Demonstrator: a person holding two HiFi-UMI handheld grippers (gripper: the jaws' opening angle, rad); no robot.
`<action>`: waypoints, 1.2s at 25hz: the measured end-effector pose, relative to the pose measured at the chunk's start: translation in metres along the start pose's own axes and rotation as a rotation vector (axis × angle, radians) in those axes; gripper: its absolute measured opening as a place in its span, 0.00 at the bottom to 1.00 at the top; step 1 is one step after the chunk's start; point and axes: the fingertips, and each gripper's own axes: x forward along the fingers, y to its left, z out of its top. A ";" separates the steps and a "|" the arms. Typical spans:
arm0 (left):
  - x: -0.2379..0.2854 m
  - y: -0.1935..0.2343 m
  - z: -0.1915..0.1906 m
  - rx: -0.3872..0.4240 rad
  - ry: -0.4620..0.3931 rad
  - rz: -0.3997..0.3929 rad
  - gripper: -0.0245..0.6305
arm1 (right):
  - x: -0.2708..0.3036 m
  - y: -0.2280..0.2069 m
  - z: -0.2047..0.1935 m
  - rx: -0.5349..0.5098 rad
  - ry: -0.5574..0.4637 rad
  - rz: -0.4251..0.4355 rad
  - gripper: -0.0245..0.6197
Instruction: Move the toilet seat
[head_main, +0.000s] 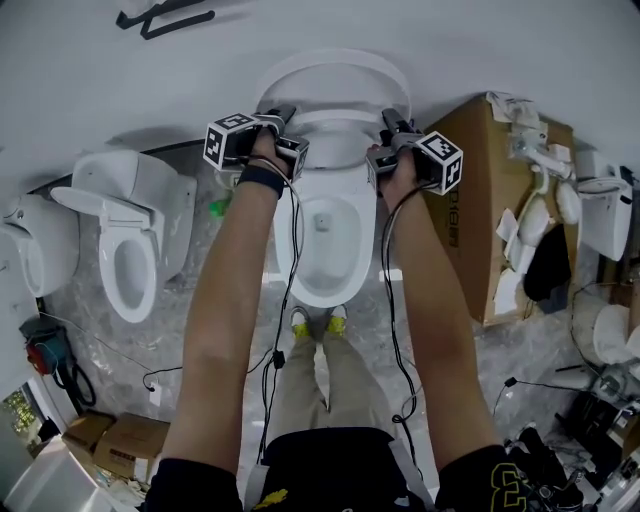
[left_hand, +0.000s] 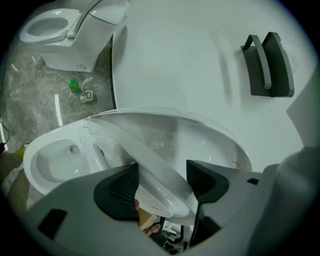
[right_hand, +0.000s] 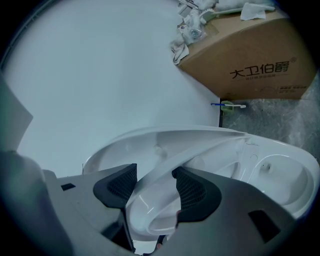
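A person stands facing a white ceramic toilet bowl (head_main: 325, 300) that sits against a plain white wall (left_hand: 175, 60), both bare forearms stretched out over it. The white oval plastic toilet seat ring (left_hand: 150, 165) is tilted partway up on its hinge, clear of the bowl's rim and apart from the white rounded lid (head_main: 330, 75), which stands upright behind it near the wall.

The left gripper (head_main: 280, 118) is at the left edge of the seat. Its two dark ribbed pads (left_hand: 122, 186) sit fairly wide apart with the seat's rim running between them, and both pads lie against the plastic, so it has hold of the seat. The right gripper (head_main: 392, 128) is at the right edge of the seat. Its jaws are also spread wide, and its pads (right_hand: 192, 192) press on either face of the ring, holding it there.

On the grey marbled floor (head_main: 100, 340), a second white toilet (head_main: 125, 250) with its seat down stands to the left of the first one, well apart from it. A small green object (left_hand: 74, 85) lies on the floor between the two toilets, near the wall. To the right of the bowl stands a large brown cardboard box (right_hand: 250, 65) with dark print on its side and white fittings heaped on top. A dark grey bracket (left_hand: 267, 65) is fixed to the wall above the lid.
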 end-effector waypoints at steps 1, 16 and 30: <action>0.001 0.000 0.001 0.000 -0.004 0.000 0.52 | 0.002 0.000 0.000 -0.002 -0.001 -0.001 0.46; 0.012 -0.009 0.010 -0.024 -0.019 -0.010 0.52 | 0.012 0.006 0.004 -0.042 0.014 0.001 0.45; -0.002 -0.008 0.008 0.019 -0.008 -0.006 0.54 | 0.001 0.005 -0.009 0.003 0.135 0.046 0.48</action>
